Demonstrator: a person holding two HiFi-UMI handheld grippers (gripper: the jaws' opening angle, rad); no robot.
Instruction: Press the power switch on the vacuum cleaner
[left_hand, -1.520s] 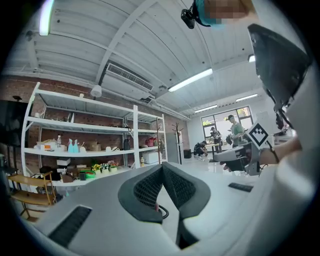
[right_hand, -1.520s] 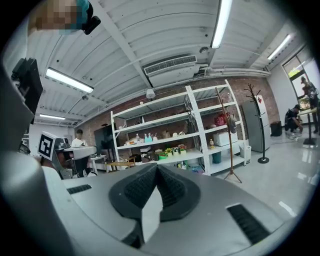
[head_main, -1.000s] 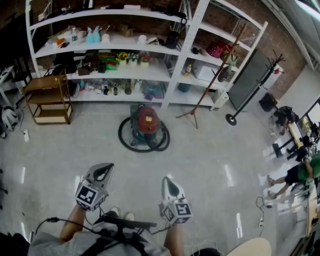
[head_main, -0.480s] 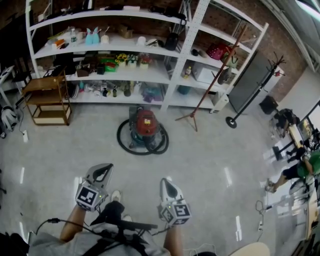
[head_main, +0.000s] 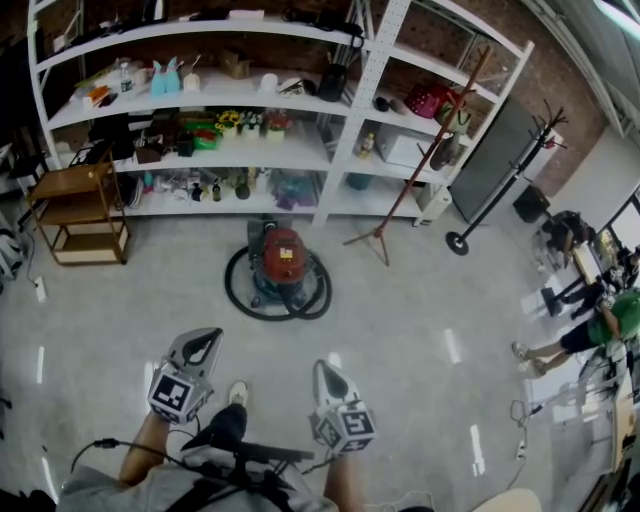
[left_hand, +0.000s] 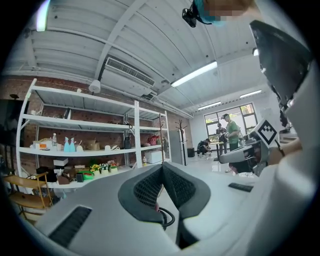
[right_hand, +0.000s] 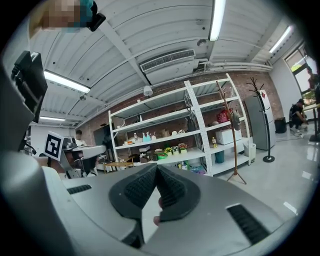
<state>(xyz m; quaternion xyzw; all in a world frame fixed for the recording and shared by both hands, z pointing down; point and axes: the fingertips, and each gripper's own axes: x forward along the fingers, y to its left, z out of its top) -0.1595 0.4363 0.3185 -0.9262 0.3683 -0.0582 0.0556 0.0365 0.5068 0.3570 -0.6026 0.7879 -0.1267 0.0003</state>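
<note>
The red canister vacuum cleaner (head_main: 282, 256) stands on the floor in front of the shelves, with its black hose (head_main: 240, 299) coiled in a ring round it. Both grippers hang well short of it, near the person's body and pointing toward it. My left gripper (head_main: 206, 340) is shut with nothing in it, and its pads (left_hand: 148, 188) meet at the tip. My right gripper (head_main: 325, 369) is also shut and empty, its pads (right_hand: 170, 189) pressed together. A bit of the hose (left_hand: 165, 217) shows under the left jaws. No switch can be made out at this distance.
White shelving (head_main: 330, 150) full of small items runs behind the vacuum. A wooden rack (head_main: 78, 210) stands at the left, a leaning pole stand (head_main: 385, 230) and a coat stand (head_main: 470, 225) at the right. People (head_main: 600, 330) sit far right. Cables (head_main: 520, 440) lie on the floor.
The view has shifted left and forward as the person steps toward the vacuum, and a shoe now shows ahead between the grippers. Both grippers stay shut and keep their pose.
</note>
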